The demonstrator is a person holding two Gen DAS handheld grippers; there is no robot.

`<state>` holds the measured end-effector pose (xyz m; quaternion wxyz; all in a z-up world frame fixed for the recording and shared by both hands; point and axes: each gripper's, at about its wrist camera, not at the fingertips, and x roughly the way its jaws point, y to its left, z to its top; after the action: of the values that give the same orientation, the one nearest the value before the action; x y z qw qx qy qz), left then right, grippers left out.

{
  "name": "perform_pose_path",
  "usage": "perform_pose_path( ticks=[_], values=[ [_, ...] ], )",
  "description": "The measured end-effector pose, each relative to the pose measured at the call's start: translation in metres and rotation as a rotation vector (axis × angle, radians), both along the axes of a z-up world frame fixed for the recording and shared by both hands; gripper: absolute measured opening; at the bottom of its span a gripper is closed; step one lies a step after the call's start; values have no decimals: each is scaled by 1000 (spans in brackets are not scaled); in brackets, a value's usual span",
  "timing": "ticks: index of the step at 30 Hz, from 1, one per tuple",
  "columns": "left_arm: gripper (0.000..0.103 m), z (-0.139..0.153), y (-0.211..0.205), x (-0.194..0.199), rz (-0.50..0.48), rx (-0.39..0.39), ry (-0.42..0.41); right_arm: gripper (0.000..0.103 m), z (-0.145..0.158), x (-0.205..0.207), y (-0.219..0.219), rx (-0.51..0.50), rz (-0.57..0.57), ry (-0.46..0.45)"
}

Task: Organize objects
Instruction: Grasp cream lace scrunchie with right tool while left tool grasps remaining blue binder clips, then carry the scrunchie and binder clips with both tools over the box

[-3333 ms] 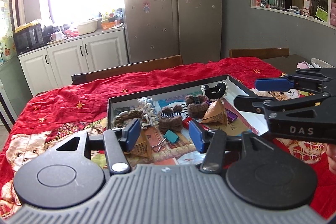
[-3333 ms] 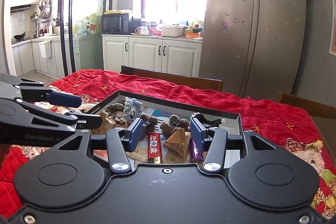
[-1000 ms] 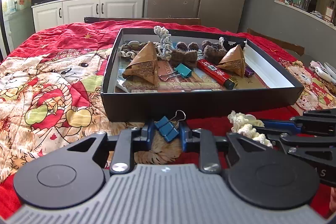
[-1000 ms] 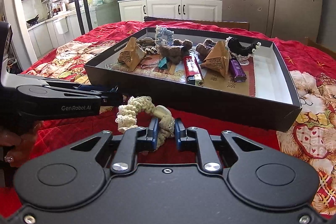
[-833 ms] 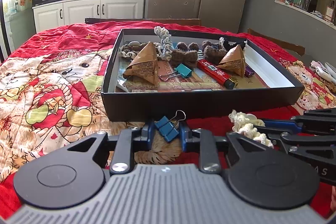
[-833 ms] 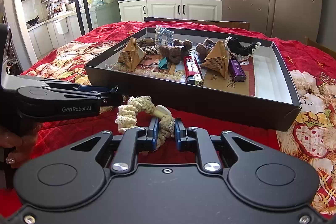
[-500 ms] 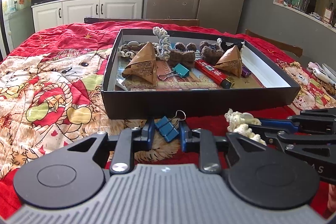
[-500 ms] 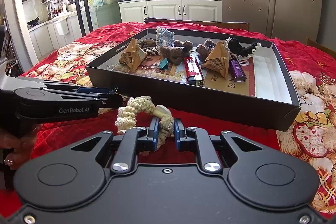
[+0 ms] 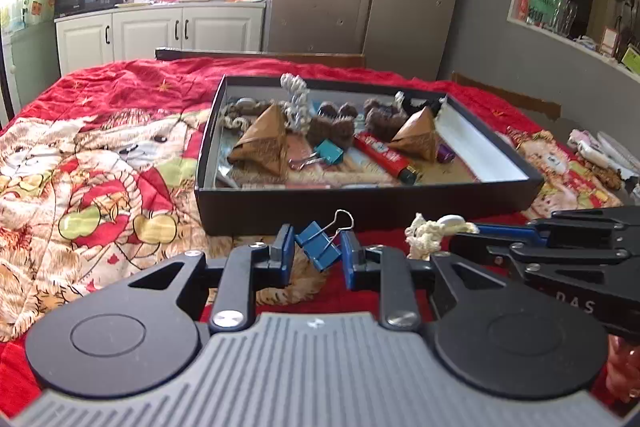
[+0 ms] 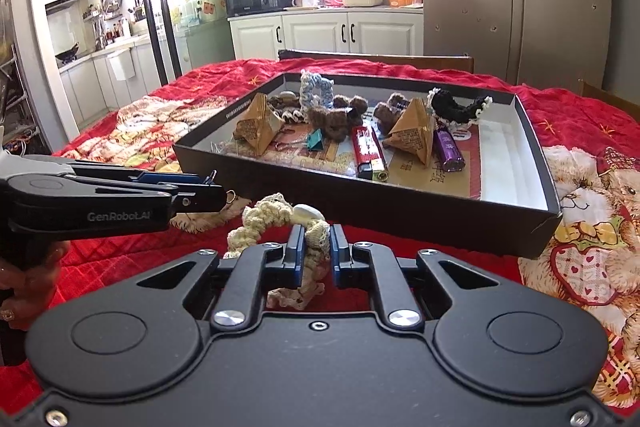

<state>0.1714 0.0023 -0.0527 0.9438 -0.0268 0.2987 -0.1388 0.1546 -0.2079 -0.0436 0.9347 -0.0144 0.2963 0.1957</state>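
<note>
A shallow black box (image 9: 360, 205) with a white inner wall sits on a red patterned quilt (image 9: 100, 187) that covers the table. Inside it, toward its left end, lies a brown paper pyramid packet (image 9: 262, 143), and a second brown paper packet (image 9: 418, 137) lies further right. Between them a teal binder clip (image 9: 328, 151) rests on the printed lining, with fuzzy brown crocheted pieces (image 9: 334, 125) just behind it and a pale blue-white knitted loop (image 10: 316, 91) standing up near the back wall. A red lighter (image 10: 366, 151) lies beside the second packet, a purple lighter (image 10: 450, 149) on that packet's other side, and a black crocheted piece with white edging (image 10: 456, 109) sits near the far right corner. The right end of the box floor shows bare white.

In front of the box, outside it, the left gripper (image 9: 314, 255) is clamped on a blue binder clip (image 9: 318, 247), held tilted with its wire handle up. The right gripper (image 10: 314, 251) is clenched on a cream crocheted scrunchie (image 10: 276, 217), which bulges out to the left of the jaws, just above the quilt and near the box's front wall
</note>
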Motion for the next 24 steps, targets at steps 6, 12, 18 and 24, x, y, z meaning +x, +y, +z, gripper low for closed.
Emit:
perform_pose_path(
  ticks=[6,12,18,24],
  values=[
    [28,13,-2,-1,-8,-15,-28,12,7,-2,-3,20,-12,-29],
    [28,21,-5,4,-6,-27,-38,12,15,0,-5,23,-34,-66],
    [28,32,-11,18,-1,-26,-51,12,28,12,-12,-11,-101,-120],
    [28,35,-22,42,22,-27,-66,12,32,35,-25,-21,-170,-142]
  ],
)
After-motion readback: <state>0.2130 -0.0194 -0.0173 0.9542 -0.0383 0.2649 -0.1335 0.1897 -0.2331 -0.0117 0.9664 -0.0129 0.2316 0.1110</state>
